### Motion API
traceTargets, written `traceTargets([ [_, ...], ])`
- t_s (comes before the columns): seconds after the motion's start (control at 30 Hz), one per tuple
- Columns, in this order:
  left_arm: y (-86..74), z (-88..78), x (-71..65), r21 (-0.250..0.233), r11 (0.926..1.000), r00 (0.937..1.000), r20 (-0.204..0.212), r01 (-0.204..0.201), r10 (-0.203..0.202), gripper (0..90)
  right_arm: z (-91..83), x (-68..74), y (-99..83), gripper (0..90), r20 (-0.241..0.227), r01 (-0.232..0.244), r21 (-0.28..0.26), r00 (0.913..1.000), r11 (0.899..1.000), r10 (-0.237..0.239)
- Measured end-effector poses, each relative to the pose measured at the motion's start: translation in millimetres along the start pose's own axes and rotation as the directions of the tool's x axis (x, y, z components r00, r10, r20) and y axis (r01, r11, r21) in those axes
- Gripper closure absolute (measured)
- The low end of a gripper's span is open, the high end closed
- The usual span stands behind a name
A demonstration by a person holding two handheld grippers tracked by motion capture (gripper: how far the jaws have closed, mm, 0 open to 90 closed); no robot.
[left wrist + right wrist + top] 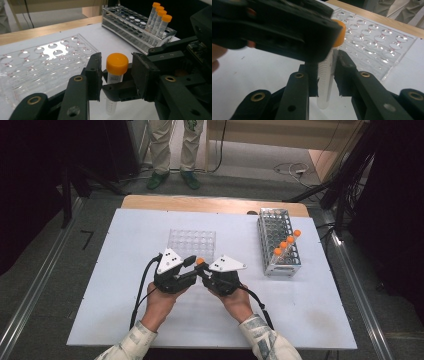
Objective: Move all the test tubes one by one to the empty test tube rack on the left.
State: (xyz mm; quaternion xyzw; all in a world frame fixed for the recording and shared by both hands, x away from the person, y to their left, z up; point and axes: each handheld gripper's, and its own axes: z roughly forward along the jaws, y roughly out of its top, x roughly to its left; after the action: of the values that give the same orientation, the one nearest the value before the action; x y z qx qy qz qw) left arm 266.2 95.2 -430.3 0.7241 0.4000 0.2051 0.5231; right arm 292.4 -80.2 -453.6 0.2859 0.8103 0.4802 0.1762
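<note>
Right hand-held gripper (325,75) is clamped on the clear body of an orange-capped tube (115,75), holding it upright just above the white worktop (125,300). Left hand-held gripper (116,72) has its jaws either side of the tube's cap end, but whether the pads actually press on it, can't tell. Both meet mid-worktop in the high view. Just behind sits a clear plastic rack (192,241); further right, a metal rack (278,240) holds four more capped tubes (287,243).
</note>
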Motion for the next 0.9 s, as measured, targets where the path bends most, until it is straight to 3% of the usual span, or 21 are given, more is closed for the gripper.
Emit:
traceTargets([
  [0.2, 0.0, 3.8, 2.6, 0.005, 1.0, 1.0, 0.004, 0.007, -0.007, 68.5, 0.1, 0.6, 1.1, 71.7, -0.011, -0.012, -0.003, 0.9999, 1.0, 0.012],
  [0.47, 1.4, 5.5, 4.1, 0.001, 0.9996, 0.9995, 0.016, 0.027, -0.027, 69.9, -0.4, -1.6, 1.8, 71.0, -0.016, -0.022, -0.003, 0.9996, 1.0, 0.022],
  [0.73, 8.6, 6.0, 3.9, -0.004, 0.9997, 0.9997, 0.007, 0.024, -0.024, 70.1, -4.8, -5.4, 2.0, 37.9, -0.016, -0.021, 0.026, 0.9996, 0.999, 0.022],
  [0.9, 19.2, 8.4, 6.0, -0.002, 0.9997, 0.9997, 0.002, 0.025, -0.025, 70.2, -17.4, -13.1, 2.4, 30.0, 0.003, -0.048, 0.04, 0.9989, 0.998, 0.048],
])
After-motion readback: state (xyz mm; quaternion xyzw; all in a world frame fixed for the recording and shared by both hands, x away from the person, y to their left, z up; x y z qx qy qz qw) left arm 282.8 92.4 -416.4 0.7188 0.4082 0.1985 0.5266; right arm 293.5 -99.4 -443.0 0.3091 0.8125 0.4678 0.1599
